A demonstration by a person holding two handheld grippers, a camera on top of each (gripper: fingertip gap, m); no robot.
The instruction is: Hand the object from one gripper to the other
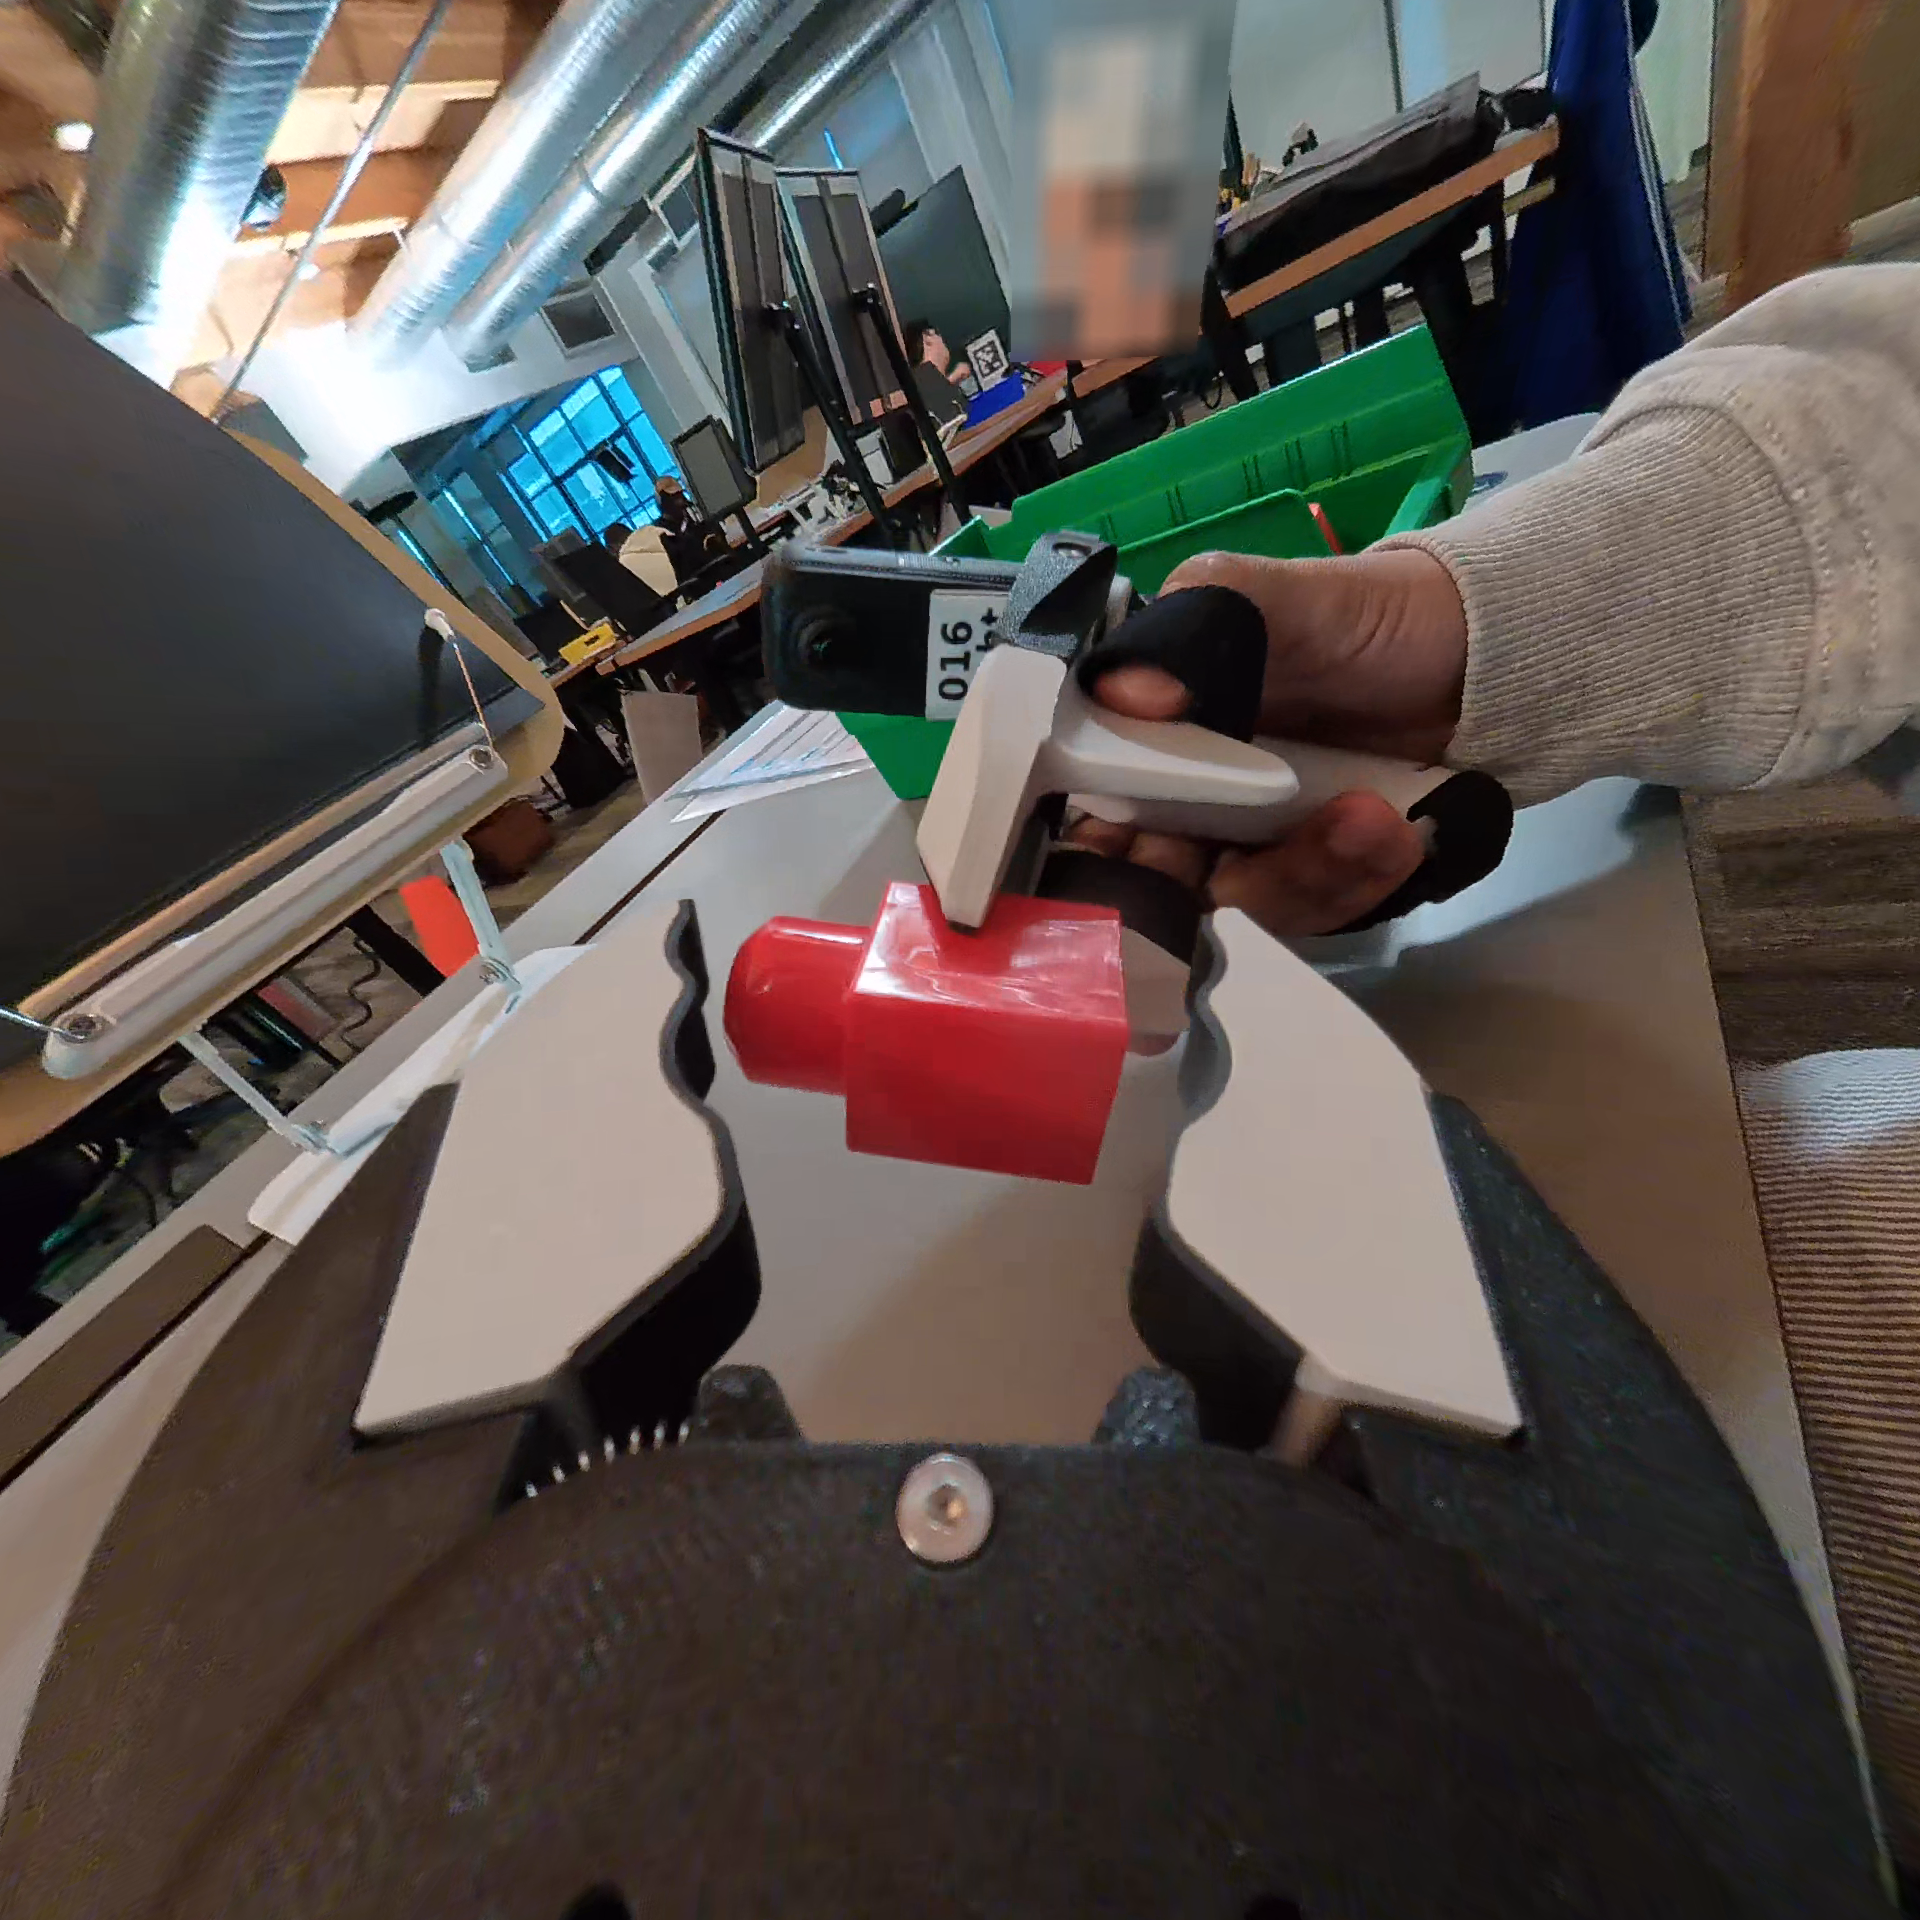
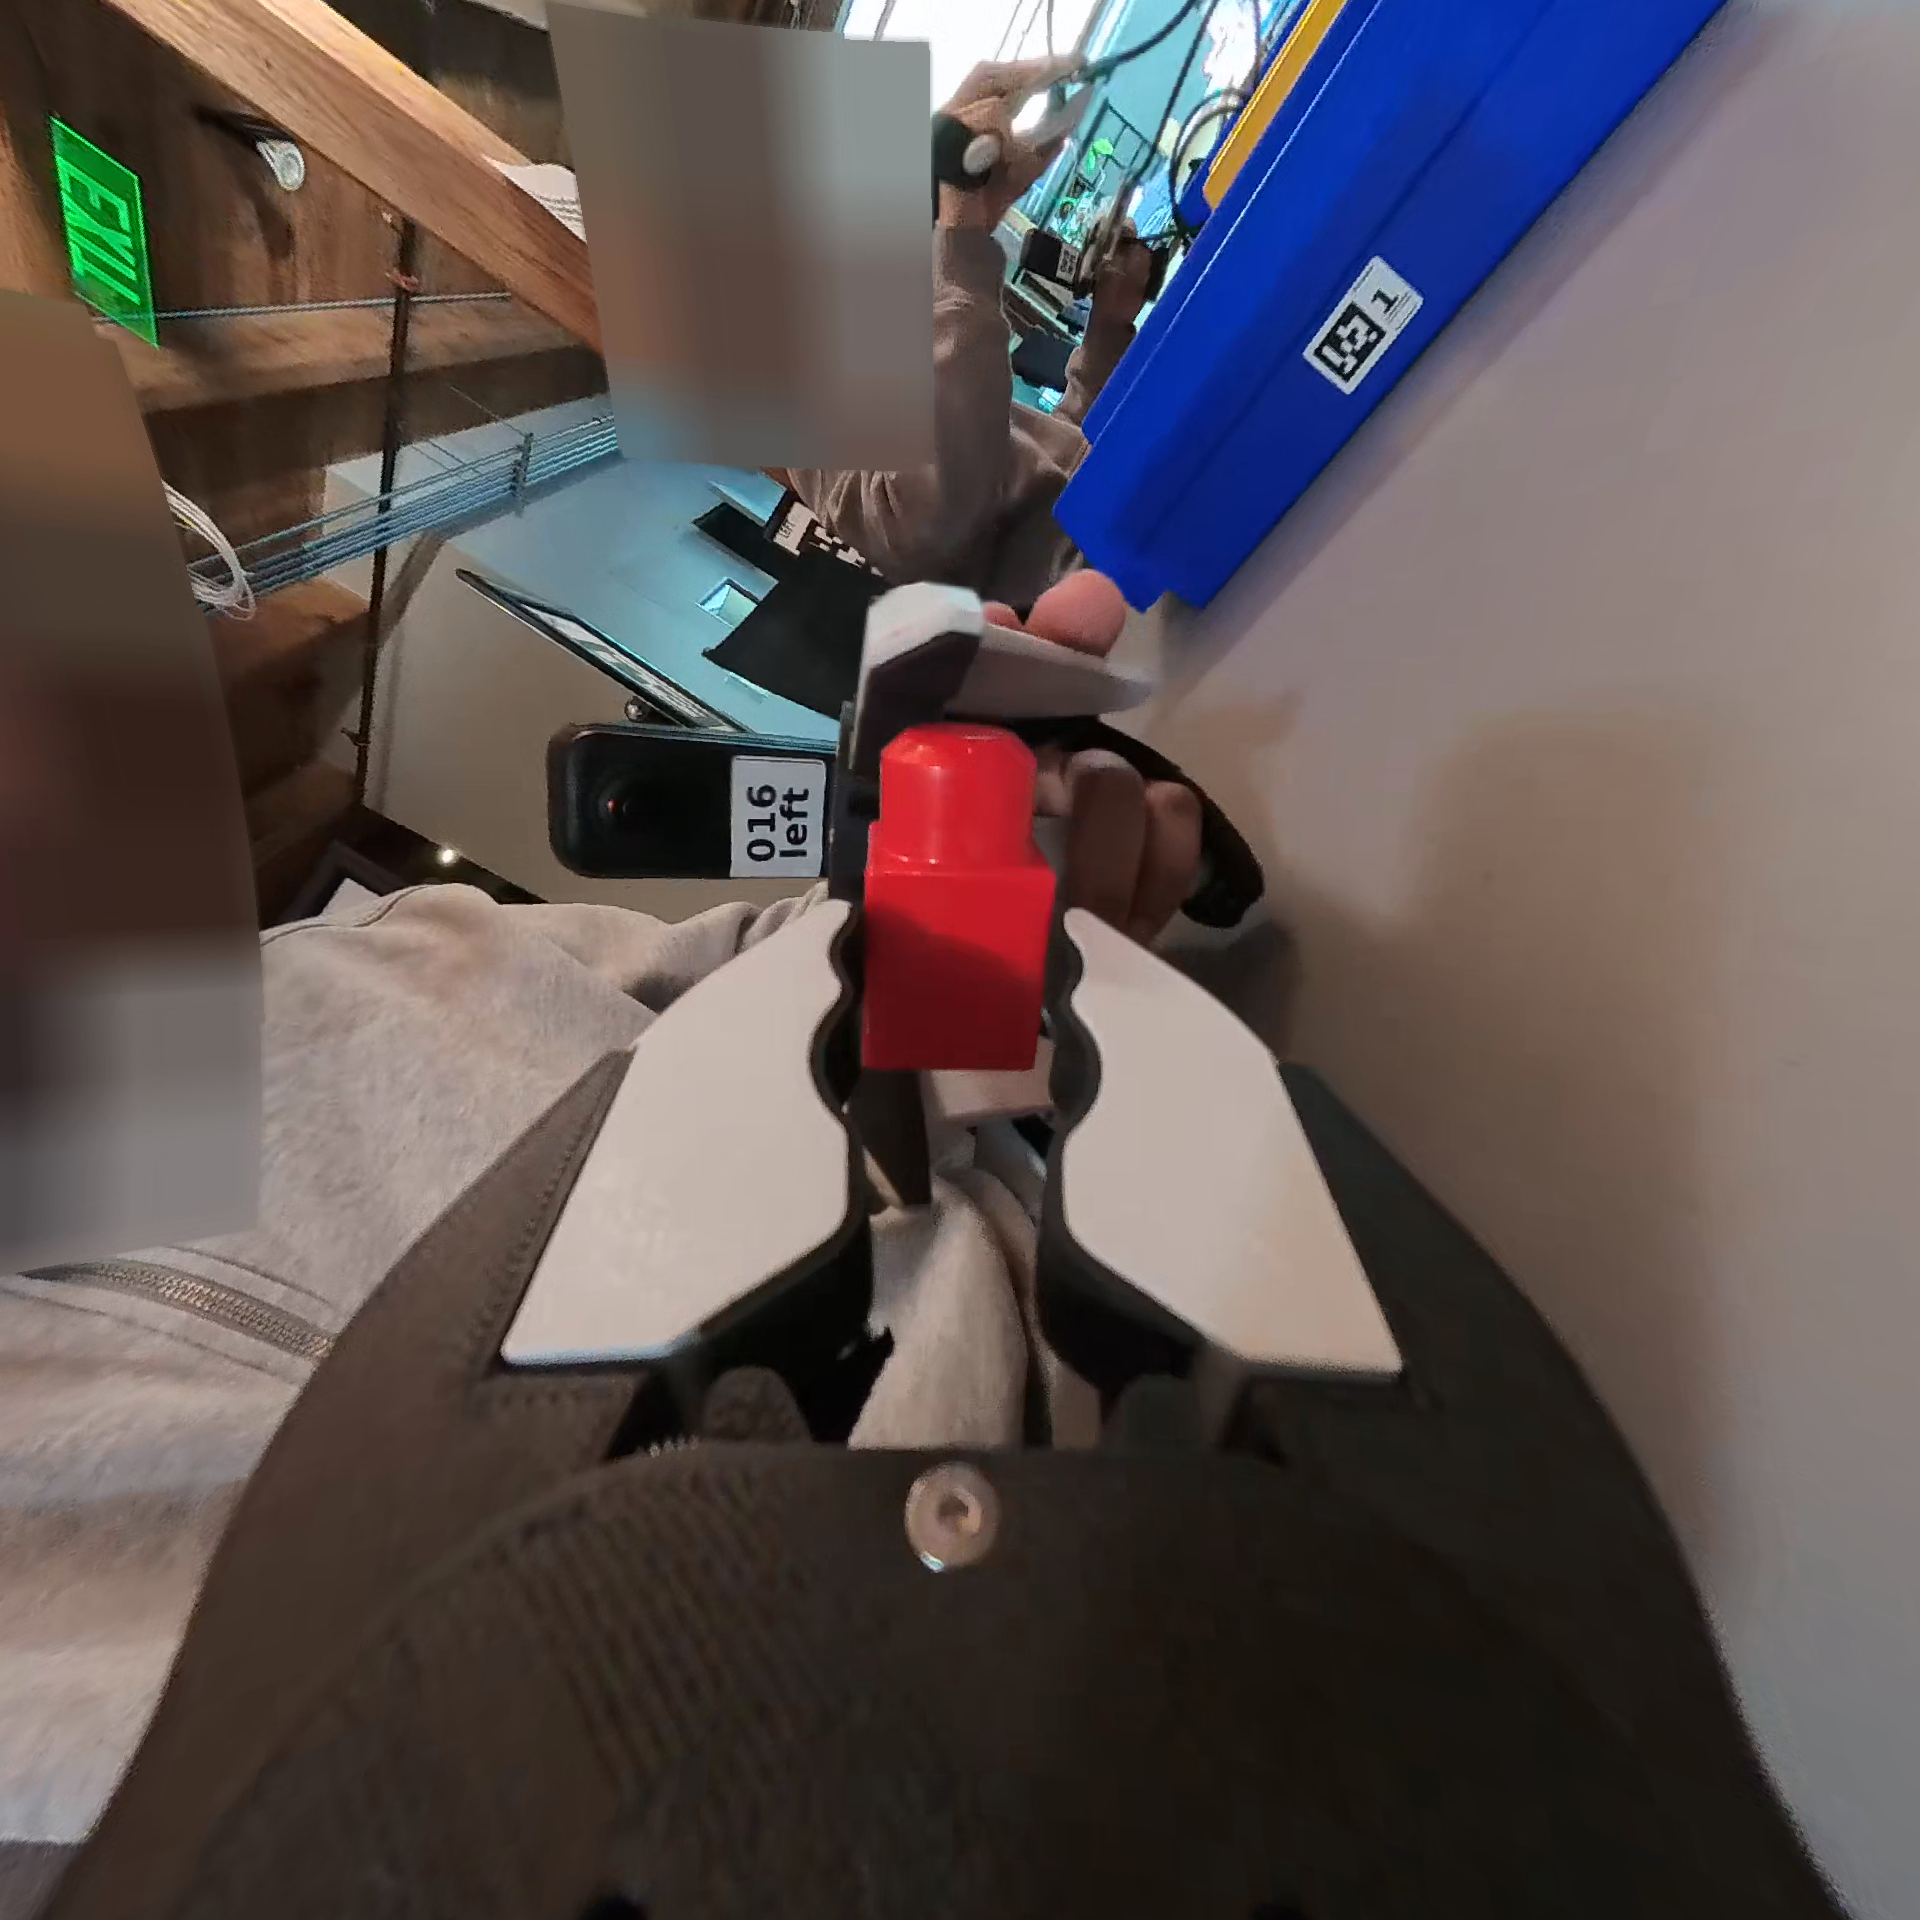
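A red block (image 1: 977, 1039) with a round stud is held in the air over the table. In the left wrist view my left gripper (image 1: 940, 997) is open, its fingers standing on either side of the block with small gaps. The right gripper's white finger (image 1: 982, 810) presses on the block's top, and its other finger is hidden beneath. In the right wrist view my right gripper (image 2: 951, 987) is shut on the red block (image 2: 951, 977), stud pointing away. The left gripper's fingers (image 2: 925, 629) stand past the stud and under the block's near end.
A green bin (image 1: 1247, 488) stands on the grey table (image 1: 1558, 1091) behind the right hand. A blue bin (image 2: 1299, 312) lies against the table in the right wrist view. A dark monitor (image 1: 156, 675) is at the left. Desks, screens and people fill the background. Only a small space, under 4 cm, lies between the two pairs of fingers.
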